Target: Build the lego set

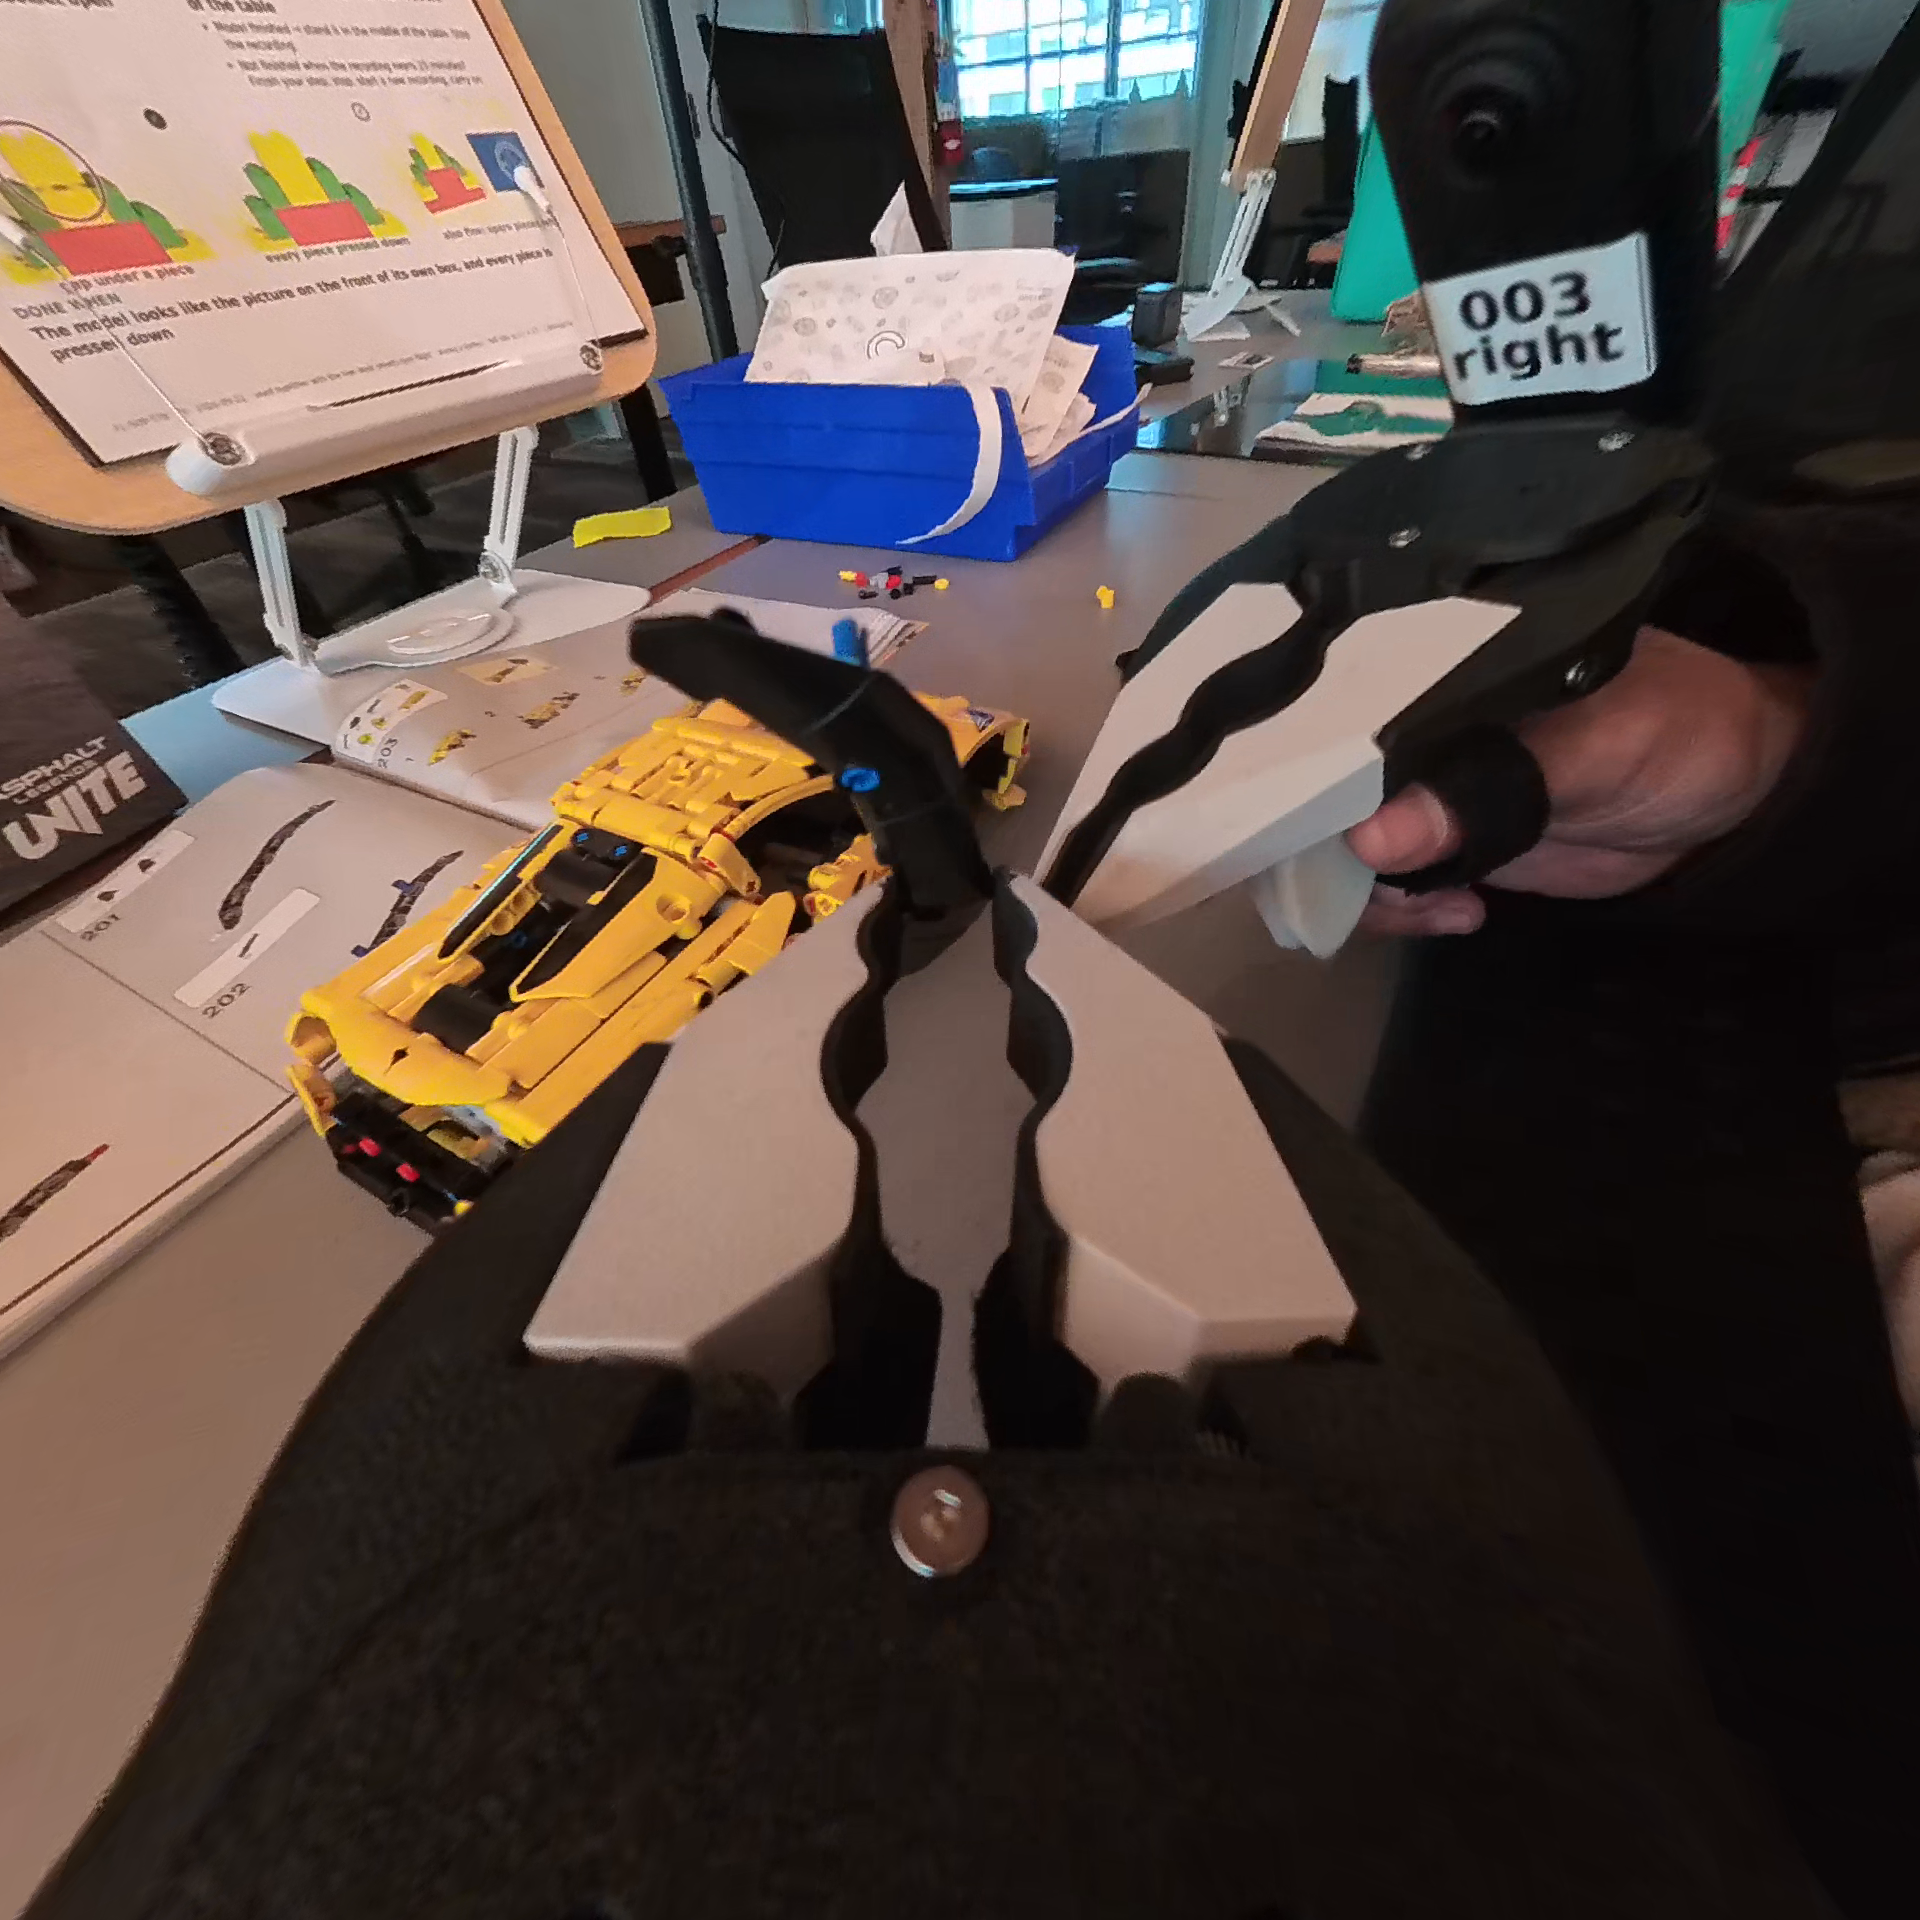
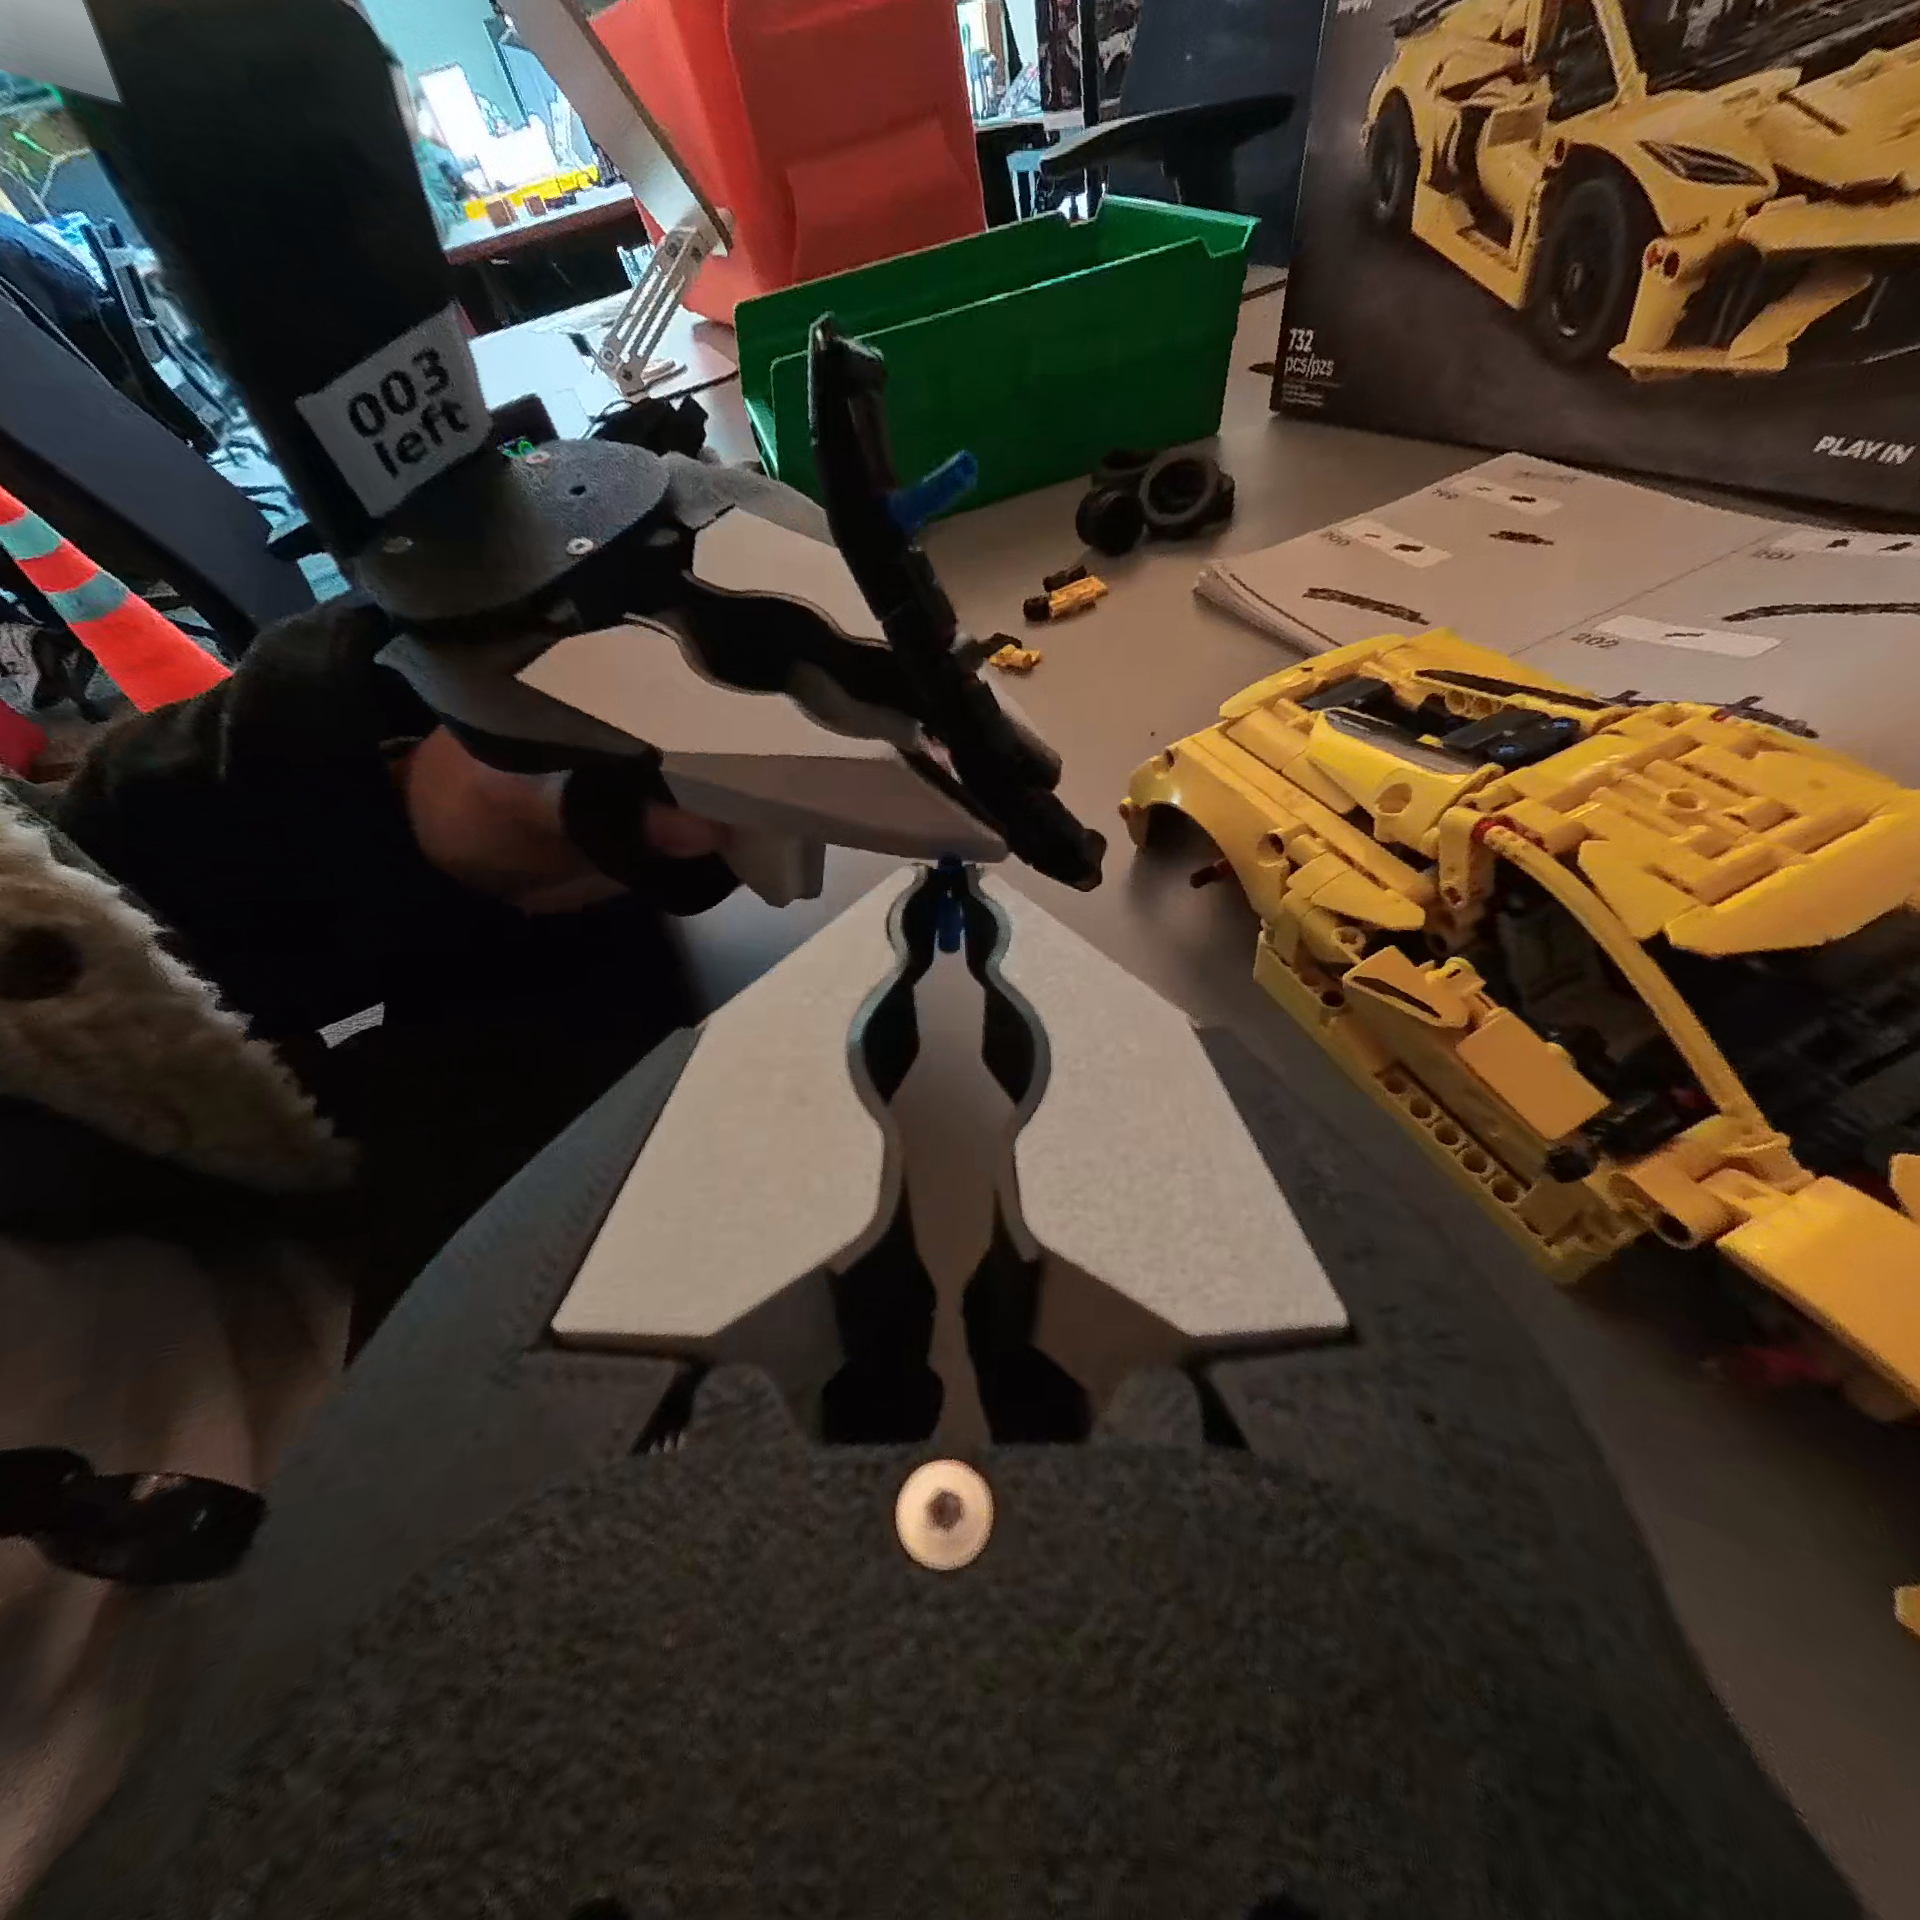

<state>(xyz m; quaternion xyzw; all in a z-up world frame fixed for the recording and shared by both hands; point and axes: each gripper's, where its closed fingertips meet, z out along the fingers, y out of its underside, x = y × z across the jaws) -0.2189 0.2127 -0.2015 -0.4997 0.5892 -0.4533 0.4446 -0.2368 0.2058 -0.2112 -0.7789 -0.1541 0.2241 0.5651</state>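
Panel: long curved black Technic sub-assembly [image 1: 831,748] with blue pins, held in the air above the table [image 1: 1039,623], just in front of the yellow car model [image 1: 582,935].
Handling: light, stiff plastic, I judge; slim and curved, so it may pivot in a pinch at one end. Pins press in with a firm push and can pop loose if the piece twists.
Where to hold: the thicker lower end, where the beam is widest, leaving the pin holes free.
Left tool: left tool [image 1: 940,904] is closed down on the panel's lower end; its tips clamp the black beam.
Right tool: right tool [image 2: 943,914] is nearly closed, pinching a small blue pin [image 2: 945,920] at its very tips, just below the panel's lower end; contact with the panel cannot be told.
Car: sits on the table beside the open instruction booklet [image 2: 1507,561], wheels not yet fitted; loose black tyres [image 2: 1153,509] lie by the green bin [image 2: 997,353].
Spare parts: small pieces [image 1: 894,582] lie scattered near the blue bin [image 1: 883,468].
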